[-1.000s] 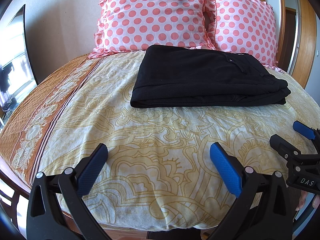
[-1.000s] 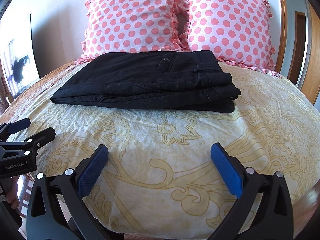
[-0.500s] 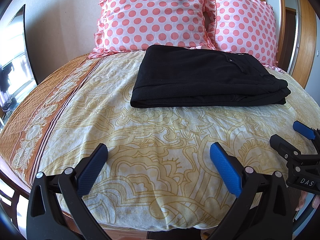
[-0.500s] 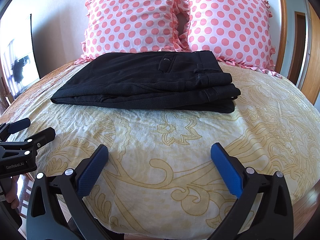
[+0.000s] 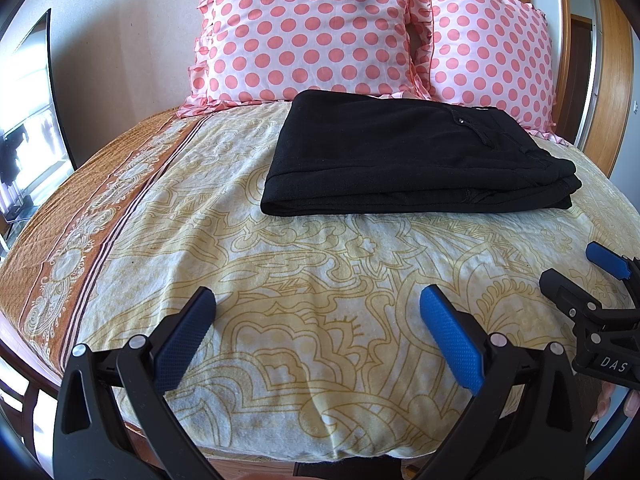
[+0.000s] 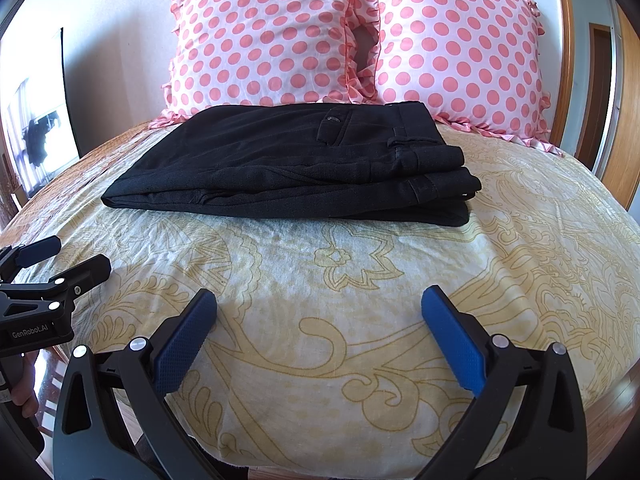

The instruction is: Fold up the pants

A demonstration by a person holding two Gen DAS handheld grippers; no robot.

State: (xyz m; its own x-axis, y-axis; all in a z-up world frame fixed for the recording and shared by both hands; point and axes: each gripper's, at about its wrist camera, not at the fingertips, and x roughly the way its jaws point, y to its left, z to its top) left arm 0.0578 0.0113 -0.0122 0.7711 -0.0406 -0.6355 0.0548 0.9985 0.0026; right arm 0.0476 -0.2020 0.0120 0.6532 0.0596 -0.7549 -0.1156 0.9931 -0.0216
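Black pants (image 5: 404,164) lie folded in a flat rectangular stack on the bed, in front of the pillows; they also show in the right wrist view (image 6: 296,164), waistband to the right. My left gripper (image 5: 316,312) is open and empty, low over the near edge of the bed, well short of the pants. My right gripper (image 6: 318,312) is open and empty at the same near edge. Each gripper shows at the side of the other's view: the right one (image 5: 584,272) and the left one (image 6: 60,258).
The bed has a yellow patterned cover (image 5: 320,280) with an orange border (image 5: 100,208) on the left. Two pink polka-dot pillows (image 6: 260,36) (image 6: 460,52) stand against the headboard behind the pants. A wooden door frame (image 6: 624,120) is at the right.
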